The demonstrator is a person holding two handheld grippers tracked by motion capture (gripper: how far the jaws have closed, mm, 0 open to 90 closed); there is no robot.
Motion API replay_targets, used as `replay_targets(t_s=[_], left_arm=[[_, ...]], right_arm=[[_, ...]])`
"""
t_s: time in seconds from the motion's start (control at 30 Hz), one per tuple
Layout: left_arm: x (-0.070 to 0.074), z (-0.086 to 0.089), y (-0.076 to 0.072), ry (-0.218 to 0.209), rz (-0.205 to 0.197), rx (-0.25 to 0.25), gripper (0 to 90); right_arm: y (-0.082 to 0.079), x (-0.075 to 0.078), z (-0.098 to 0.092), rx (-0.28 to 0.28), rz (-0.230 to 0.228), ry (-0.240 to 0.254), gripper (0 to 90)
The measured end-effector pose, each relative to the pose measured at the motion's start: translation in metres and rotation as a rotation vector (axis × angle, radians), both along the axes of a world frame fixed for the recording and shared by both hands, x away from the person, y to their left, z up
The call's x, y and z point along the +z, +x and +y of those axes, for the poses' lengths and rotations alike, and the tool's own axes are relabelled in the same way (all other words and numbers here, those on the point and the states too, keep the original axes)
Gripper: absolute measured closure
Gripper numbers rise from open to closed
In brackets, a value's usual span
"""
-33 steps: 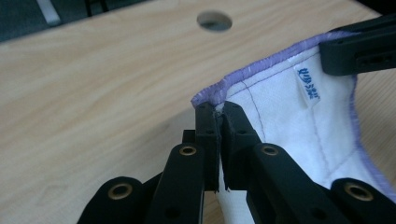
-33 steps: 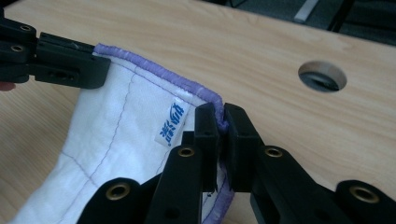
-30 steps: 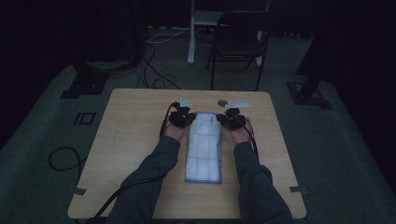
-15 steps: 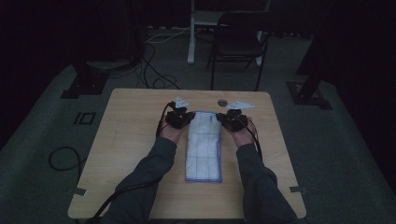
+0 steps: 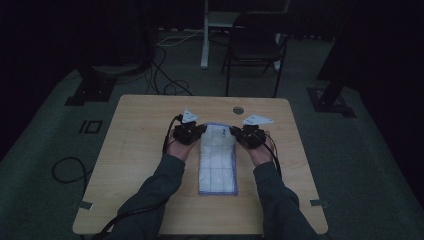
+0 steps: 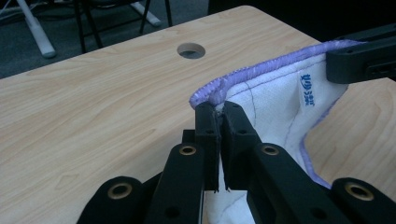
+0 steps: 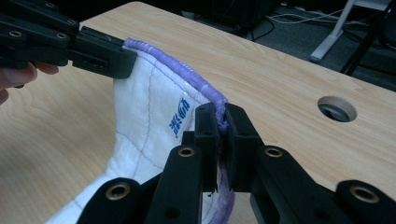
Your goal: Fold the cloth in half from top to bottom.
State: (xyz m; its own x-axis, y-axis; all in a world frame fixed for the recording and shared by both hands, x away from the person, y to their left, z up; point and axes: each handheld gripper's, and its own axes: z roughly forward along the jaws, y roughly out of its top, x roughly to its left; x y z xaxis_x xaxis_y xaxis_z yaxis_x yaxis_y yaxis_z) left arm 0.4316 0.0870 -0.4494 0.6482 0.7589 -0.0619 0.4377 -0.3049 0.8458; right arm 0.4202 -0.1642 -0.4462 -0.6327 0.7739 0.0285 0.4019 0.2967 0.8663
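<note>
High overhead; two close tool-mounted views

**Both jaws pinched shut, arms reaching forward**

In the high view two sleeved forearms rise from the bottom edge toward the frame's centre. The left gripper (image 5: 188, 133) sits left of centre, the right gripper (image 5: 249, 136) right of centre, level with each other and near together. In each gripper view the black jaws stand nearly together, clamped tight.
</note>
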Motion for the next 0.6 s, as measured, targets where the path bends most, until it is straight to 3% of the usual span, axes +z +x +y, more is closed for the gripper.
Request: replay_targets(t_s=[0.6], left_arm=[[-0.01, 0.011, -0.039, -0.05, -0.007, -0.018, 86.8]], right_arm=[[-0.031, -0.004, 0.0, 0.037, -0.002, 0.034, 85.5]])
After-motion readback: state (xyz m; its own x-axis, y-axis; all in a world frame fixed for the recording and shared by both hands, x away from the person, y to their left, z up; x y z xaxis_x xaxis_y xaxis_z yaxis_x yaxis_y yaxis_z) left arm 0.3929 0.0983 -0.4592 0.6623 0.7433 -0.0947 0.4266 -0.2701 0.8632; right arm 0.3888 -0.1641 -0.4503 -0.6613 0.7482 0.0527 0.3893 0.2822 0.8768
